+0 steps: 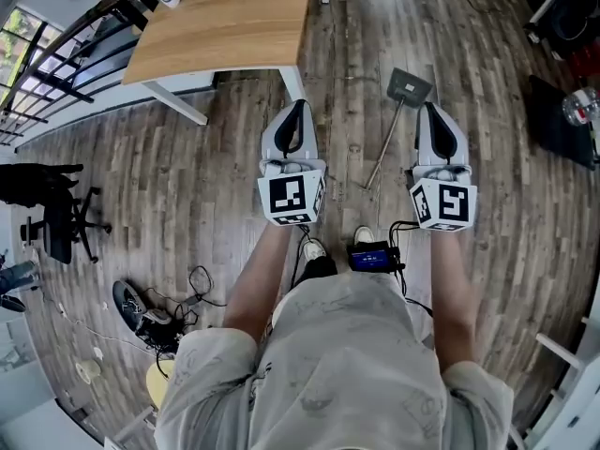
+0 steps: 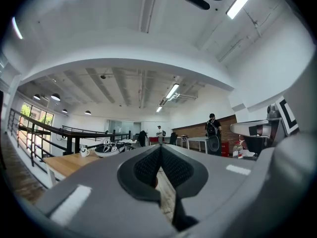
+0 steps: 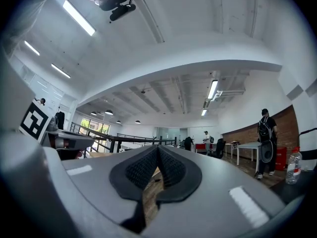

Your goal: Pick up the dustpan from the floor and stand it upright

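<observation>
- L gripper (image 1: 296, 111): jaws pressed together, nothing betw. them. R gripper (image 1: 434, 111): same, closed & empty.
- Dustpan (image 1: 410, 86) lies flat on the wood floor (image 1: 187, 157) at ~12–1 o'clock, betw. the two grippers & below them. Pan end is far; handle (image 1: 384, 148) runs back toward me at 6.
- Handling, my guess: light, stiff pan on a thin rigid handle, prob. slick, may tip once stood up. I'd pinch the handle near mid w/ R and steady w/ L.
- Count: 1 dustpan, 2 grippers, 1 table (image 1: 225, 26) at 11, 1 office chair (image 1: 61, 218) at 9.
</observation>
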A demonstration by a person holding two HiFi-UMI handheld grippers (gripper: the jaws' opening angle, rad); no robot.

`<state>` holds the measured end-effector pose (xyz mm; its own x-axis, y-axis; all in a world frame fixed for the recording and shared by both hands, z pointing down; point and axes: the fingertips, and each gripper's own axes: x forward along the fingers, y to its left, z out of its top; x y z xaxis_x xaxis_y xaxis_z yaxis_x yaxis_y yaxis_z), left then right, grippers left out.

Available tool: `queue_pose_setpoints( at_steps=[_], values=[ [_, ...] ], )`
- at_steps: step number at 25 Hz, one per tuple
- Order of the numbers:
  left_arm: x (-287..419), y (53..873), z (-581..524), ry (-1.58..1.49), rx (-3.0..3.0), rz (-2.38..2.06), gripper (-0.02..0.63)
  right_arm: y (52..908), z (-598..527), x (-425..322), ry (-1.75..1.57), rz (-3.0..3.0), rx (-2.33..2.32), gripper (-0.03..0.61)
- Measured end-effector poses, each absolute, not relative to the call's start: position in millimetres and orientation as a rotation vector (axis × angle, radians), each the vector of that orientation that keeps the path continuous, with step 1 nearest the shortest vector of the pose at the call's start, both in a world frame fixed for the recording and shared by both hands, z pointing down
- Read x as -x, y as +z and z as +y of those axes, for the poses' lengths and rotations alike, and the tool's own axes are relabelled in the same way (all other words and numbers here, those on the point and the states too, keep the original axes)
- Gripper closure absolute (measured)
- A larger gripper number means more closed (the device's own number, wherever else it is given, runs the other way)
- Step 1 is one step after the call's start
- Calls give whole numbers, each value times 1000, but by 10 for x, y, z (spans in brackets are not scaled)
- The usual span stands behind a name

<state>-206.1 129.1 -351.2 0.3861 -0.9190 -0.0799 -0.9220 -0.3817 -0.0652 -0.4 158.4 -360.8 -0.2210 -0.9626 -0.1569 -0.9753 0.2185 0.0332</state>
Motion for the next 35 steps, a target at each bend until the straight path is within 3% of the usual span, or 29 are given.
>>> queue_pose_setpoints(
  at_steps=[4,8,14,21,28,35],
  values=[
    [1918,-3129,1116,20,2599,1608,594,-3187,1444,28,146,2350,1947,572],
    [1268,-2670,1259,6,2636,1554,594,-2678,1608,-516,119,2349,1972,572],
    [-196,-2226,485,23,2694,1518,594,-2067,739,-1918,14,2360,1971,572],
    [-2492,-1391,-96,16,2677,1543,594,-1063,120,-4137,-78,2371,1925,572],
    [-2557,-404,-781,7,2727,1616,594,-154,-568,-4132,-155,2406,1924,572],
    [-1662,1094,-1534,1,2775,1597,594,1395,-1211,-3107,-199,2435,1956,572]
  ],
)
